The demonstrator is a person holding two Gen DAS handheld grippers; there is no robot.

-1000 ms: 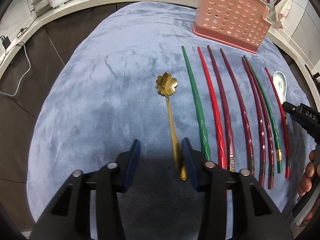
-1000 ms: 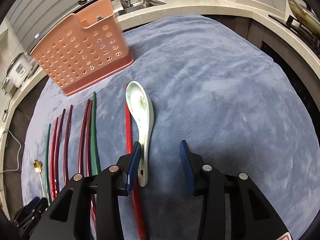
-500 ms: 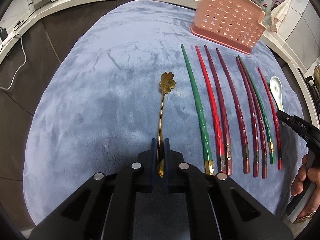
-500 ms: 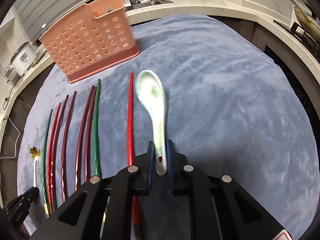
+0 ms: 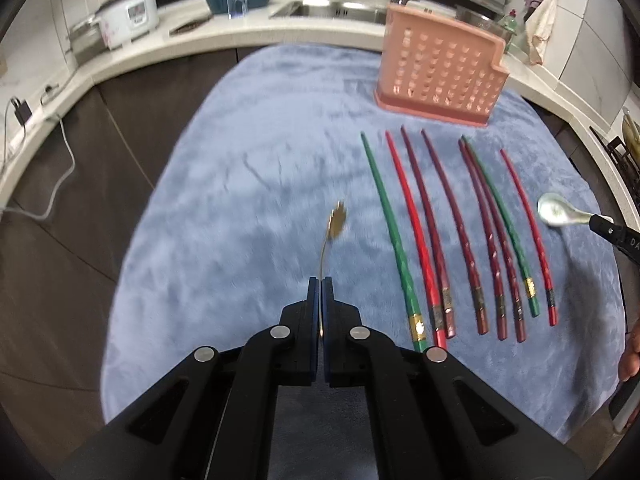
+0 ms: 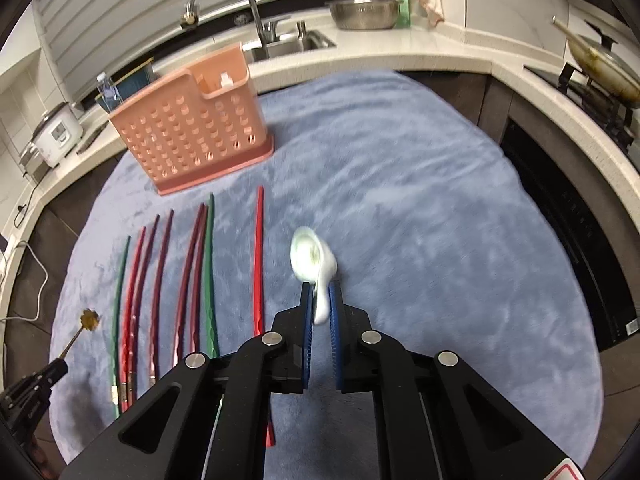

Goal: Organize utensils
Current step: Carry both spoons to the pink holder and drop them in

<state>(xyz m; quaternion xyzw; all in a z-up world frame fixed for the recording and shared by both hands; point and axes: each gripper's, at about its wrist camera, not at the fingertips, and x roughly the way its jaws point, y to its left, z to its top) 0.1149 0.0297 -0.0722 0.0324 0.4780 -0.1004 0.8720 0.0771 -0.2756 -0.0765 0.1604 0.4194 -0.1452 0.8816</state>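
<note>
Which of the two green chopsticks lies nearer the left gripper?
The lone green chopstick at the row's left end, nearest the left gripper; the other green chopstick lies among dark red ones.

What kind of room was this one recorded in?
Most likely a home kitchen: a sink with a curved faucet sits in the counter, a rice cooker stands further along it, and a pan on a stove shows at the right.

Colour record: the cloth [image 5: 248, 184] covering the tabletop is showing a mottled blue-grey plush. The perforated basket [image 5: 440, 80] is showing salmon pink with rows of round holes. The chopsticks [image 5: 460, 232] are showing green, bright red and dark maroon, with gold bands near the thick ends. The flower spoon [image 5: 337, 222] is showing gold. The ceramic spoon [image 6: 312, 258] is showing white with green markings.
</note>
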